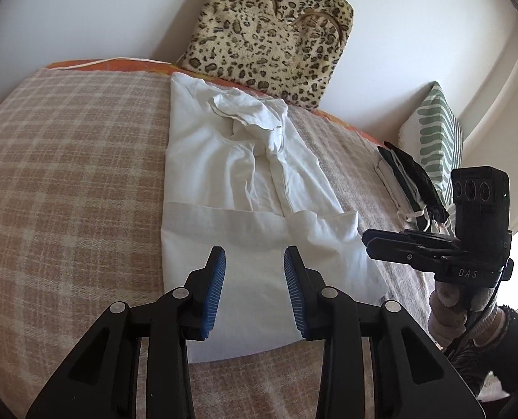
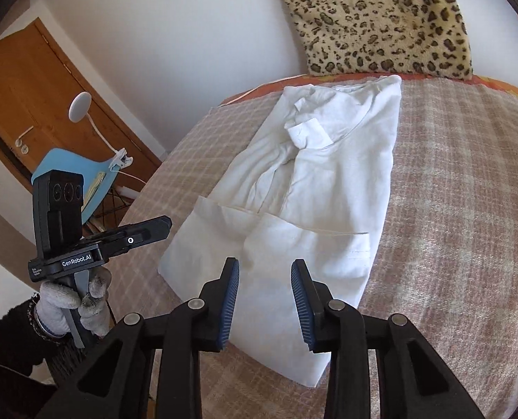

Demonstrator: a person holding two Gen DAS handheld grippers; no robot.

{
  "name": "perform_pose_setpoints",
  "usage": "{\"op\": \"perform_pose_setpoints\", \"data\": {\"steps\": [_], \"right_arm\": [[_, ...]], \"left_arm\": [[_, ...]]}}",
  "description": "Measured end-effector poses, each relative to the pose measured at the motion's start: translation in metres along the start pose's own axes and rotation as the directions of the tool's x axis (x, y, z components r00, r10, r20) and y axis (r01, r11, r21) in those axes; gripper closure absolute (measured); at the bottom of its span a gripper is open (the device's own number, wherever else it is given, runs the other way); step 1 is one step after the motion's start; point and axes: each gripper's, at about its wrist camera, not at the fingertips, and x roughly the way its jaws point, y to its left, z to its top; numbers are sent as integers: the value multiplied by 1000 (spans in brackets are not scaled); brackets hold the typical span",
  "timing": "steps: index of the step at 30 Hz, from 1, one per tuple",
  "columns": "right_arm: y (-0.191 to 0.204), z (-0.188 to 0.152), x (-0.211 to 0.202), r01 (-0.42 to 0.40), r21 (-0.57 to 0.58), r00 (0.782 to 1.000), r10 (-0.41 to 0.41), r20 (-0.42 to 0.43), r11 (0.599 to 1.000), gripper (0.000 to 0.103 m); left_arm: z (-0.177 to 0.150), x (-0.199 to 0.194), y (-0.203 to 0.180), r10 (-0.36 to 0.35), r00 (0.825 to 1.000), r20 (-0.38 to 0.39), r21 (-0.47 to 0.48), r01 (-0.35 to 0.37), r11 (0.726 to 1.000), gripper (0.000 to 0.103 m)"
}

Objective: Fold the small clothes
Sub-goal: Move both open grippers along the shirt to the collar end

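A white garment lies partly folded lengthwise on the checked blanket, sleeves laid inward, hem end nearest me. It also shows in the right wrist view. My left gripper is open and empty, hovering over the garment's near end. My right gripper is open and empty, also above the near end. The right gripper also appears in the left wrist view at the garment's right edge, and the left gripper in the right wrist view at the left edge; their jaws are seen side-on there.
A leopard-print cushion leans on the wall behind the garment. A stack of folded dark and white clothes and a green-striped pillow lie at the right. A wooden door and a blue chair stand left of the bed.
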Motion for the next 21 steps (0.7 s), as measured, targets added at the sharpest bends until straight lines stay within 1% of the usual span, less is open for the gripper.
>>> {"op": "perform_pose_setpoints", "data": {"steps": [1, 3, 5, 6, 7, 8, 9, 10, 12, 13, 14, 16, 19, 21], "right_arm": [[5, -1, 7, 13, -25, 1000, -13, -8, 1000, 69], [12, -1, 20, 25, -60, 999, -26, -25, 998, 69], [11, 1, 32, 34, -72, 998, -38, -52, 997, 69], [7, 1, 37, 59, -73, 996, -63, -56, 996, 69], [2, 2, 41, 102, -67, 993, -106, -60, 993, 70], [-6, 4, 44, 153, -54, 986, -157, -63, 987, 73], [-14, 5, 43, 178, -32, 982, -180, -59, 983, 77], [-22, 8, 40, 172, 1, 984, -172, -51, 985, 80], [-29, 11, 29, 207, 27, 978, -206, -30, 978, 78], [-31, 11, 22, 225, 29, 974, -224, -11, 974, 74], [-33, 11, 14, 223, 42, 975, -224, 3, 974, 71], [-38, 8, -1, 204, 79, 978, -207, 21, 976, 71], [-39, -6, -22, 196, 62, 980, -198, 34, 979, 70], [-36, -18, -32, 140, 36, 990, -141, 29, 990, 70]], "left_arm": [[0, 6, -1, -6, 1000, -14, 1, 6, 1000, 70], [2, 17, 4, 6, 999, -40, -25, -7, 1000, 70], [3, 24, 16, 56, 997, -60, -60, -60, 996, 70], [4, 26, 21, 92, 994, -64, -69, -96, 993, 70], [4, 26, 25, 110, 993, -51, -68, -113, 991, 72], [6, 25, 27, 142, 989, -46, -60, -144, 988, 77], [5, 24, 27, 166, 985, -45, -45, -168, 985, 77], [4, 23, 26, 176, 984, -41, -38, -177, 983, 77], [3, 22, 23, 186, 982, -36, -26, -187, 982, 77], [3, 20, 22, 194, 981, -31, -18, -194, 981, 77], [3, 18, 21, 203, 979, -24, -12, -203, 979, 77], [3, 12, 19, 215, 977, -4, -5, -215, 977, 77], [3, 0, 13, 203, 979, 20, 24, -203, 979, 76], [1, -6, 8, 197, 980, 34, 51, -199, 979, 75]]}}
